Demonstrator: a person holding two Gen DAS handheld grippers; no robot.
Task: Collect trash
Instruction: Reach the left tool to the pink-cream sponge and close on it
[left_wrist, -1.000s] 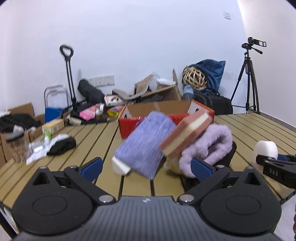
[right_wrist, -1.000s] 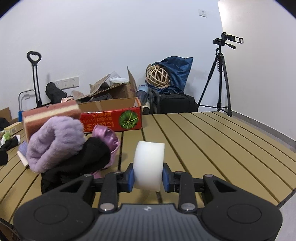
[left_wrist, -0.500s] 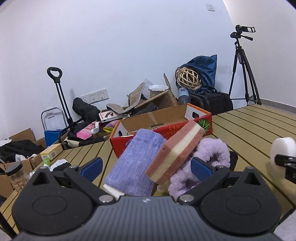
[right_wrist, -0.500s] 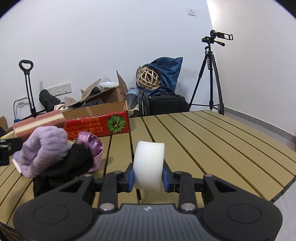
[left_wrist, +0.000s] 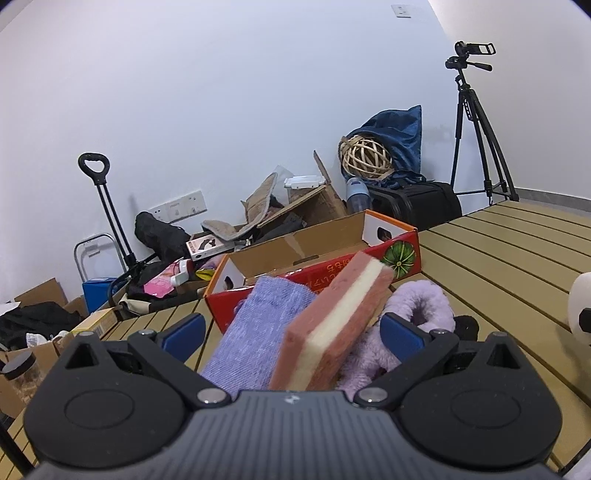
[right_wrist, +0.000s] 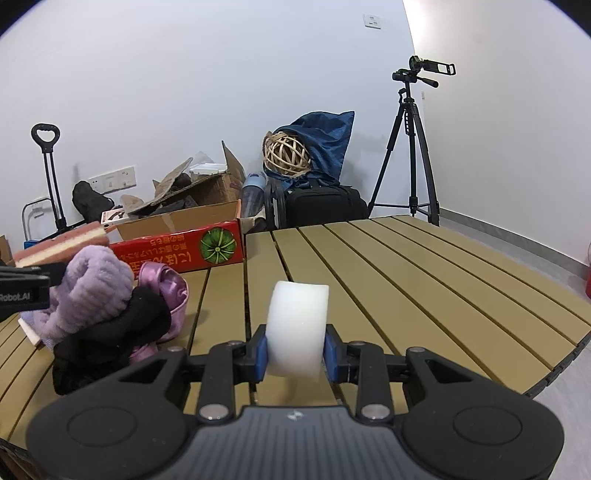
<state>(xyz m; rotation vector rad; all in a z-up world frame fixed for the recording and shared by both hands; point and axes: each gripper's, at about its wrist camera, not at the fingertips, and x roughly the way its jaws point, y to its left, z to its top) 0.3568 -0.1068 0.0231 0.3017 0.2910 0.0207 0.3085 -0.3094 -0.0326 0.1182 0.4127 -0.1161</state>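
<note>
Two grippers: one in each hand, both over the slatted table (right_wrist: 424, 266).
Right gripper (right_wrist: 295, 356): clenched on one white foam roll (right_wrist: 297, 328), held just ahead of it, above the table.
Left gripper (left_wrist: 291, 332): jaws stand wide apart; one pink sponge (left_wrist: 336, 325) slants between them, but no pad visibly presses it, so I cannot tell whether it is held.
Done so far: judging by the roll in the grasp, one piece is picked up but not yet dropped anywhere.
Box: one red-sided cardboard box (right_wrist: 177, 245) stands beyond both grippers, likely the place for the trash; its inside is hardly visible.
Left to do: carry the roll to the box, then deal with the pile to the right gripper's left.
Pile count: one sponge, one purple cloth (left_wrist: 255, 336), one lilac fuzzy piece (right_wrist: 92, 291), one black cloth (right_wrist: 110, 339), one shiny pink piece (right_wrist: 166, 288).
</note>
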